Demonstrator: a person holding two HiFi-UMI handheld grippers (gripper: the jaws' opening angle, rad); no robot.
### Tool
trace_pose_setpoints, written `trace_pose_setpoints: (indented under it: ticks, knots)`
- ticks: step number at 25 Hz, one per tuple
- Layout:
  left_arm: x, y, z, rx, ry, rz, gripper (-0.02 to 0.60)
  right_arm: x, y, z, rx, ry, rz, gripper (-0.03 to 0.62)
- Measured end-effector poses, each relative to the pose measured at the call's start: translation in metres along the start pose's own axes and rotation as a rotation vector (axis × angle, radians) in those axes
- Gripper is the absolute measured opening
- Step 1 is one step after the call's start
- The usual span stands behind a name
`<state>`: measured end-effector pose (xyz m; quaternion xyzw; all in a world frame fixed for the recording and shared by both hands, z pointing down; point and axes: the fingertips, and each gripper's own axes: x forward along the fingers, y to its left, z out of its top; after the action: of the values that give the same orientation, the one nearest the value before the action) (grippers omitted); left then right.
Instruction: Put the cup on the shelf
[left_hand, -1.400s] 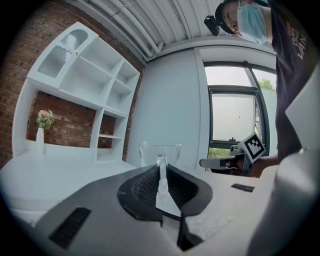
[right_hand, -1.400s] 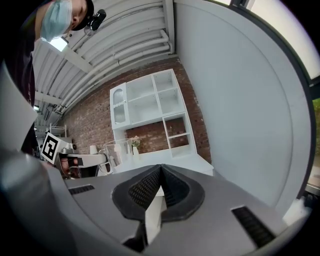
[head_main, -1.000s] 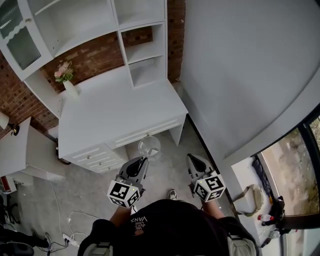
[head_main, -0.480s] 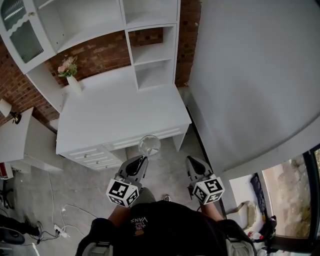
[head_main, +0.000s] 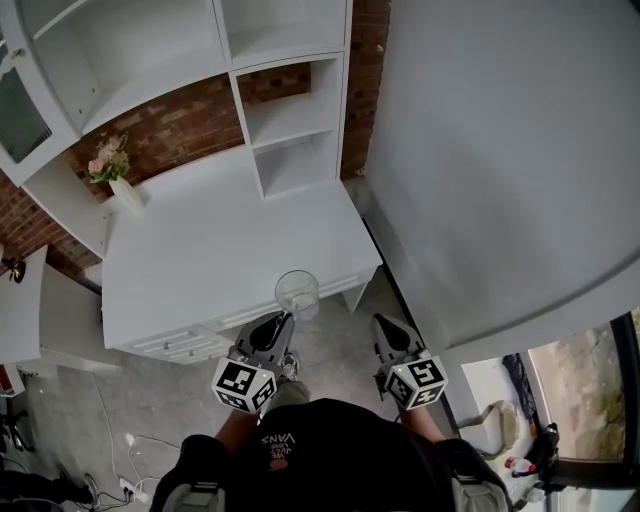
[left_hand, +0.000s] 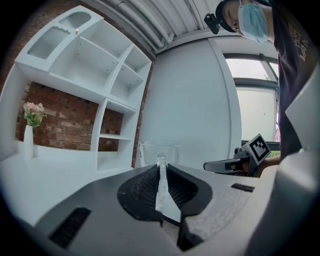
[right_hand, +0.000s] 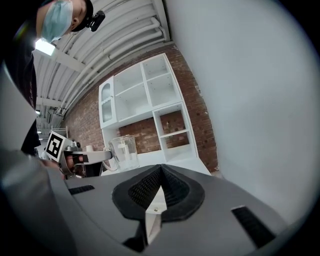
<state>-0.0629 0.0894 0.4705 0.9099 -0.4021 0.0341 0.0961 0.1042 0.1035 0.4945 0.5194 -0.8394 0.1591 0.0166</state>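
Cup (head_main: 297, 293), clamped in left hand-held gripper (head_main: 283, 322)

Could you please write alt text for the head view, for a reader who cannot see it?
Seen from above, the left gripper holds a clear glass cup near the front edge of a white desk topped with open shelves; the right gripper beside it carries nothing.

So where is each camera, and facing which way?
Head view: on the head, looking steeply down at the desk; chest, left tongs, right tongs show.
Left gripper view: on the left tongs, facing the shelf; jaws grip the cup's handle.
Right gripper view: on the right tongs, facing the shelf; jaws closed, empty.
Shared: all show cup and shelf.
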Motion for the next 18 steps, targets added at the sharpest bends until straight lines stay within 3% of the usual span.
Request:
trace_pose_setpoints:
  ticks: [18]
  knots:
    - [0.084, 0.151, 0.042, 0.047, 0.036, -0.179, 0.032, 0.146, 0.000, 0.046, 0.020, -0.078, -0.177, -0.005]
